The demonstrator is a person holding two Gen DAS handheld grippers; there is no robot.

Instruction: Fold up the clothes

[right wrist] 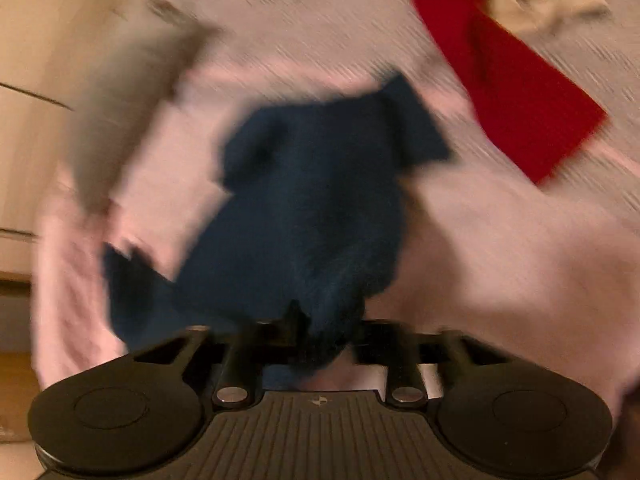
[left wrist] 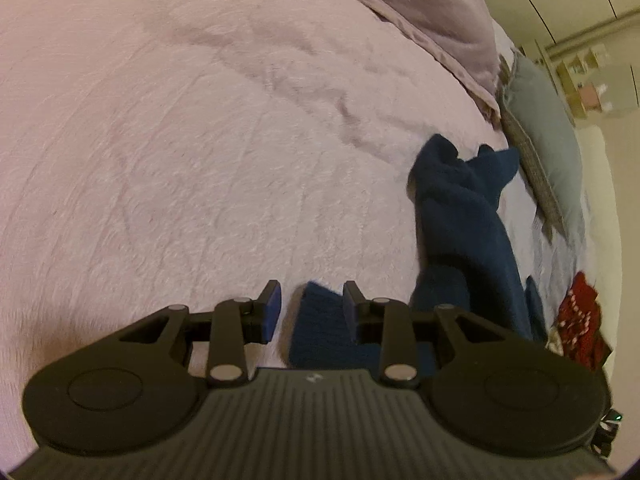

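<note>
Navy knit garment on pink bedspread — both grippers over it.

Left gripper [left wrist: 309, 306]: jaws apart, a corner of the fuzzy navy garment [left wrist: 460, 216] lying between the blue pads, not pinched. Right gripper [right wrist: 324, 330]: view blurred; garment bunched at the jaws, grip cannot be told. Bedspread [left wrist: 180, 140] is nubby, softly creased. Flat red cloth [right wrist: 516, 108] nearby — grey pillow [left wrist: 552, 136] at bed edge.

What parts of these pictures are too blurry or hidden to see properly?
- Right wrist view: all smeared by motion; the right hand-held gripper fingers are lost against the dark blue cloth, so its grip is unclear.
- Left wrist view: the left hand-held gripper body hides the near end of the blue cloth.
- Left wrist view: the red item is cut off at the edge.
</note>
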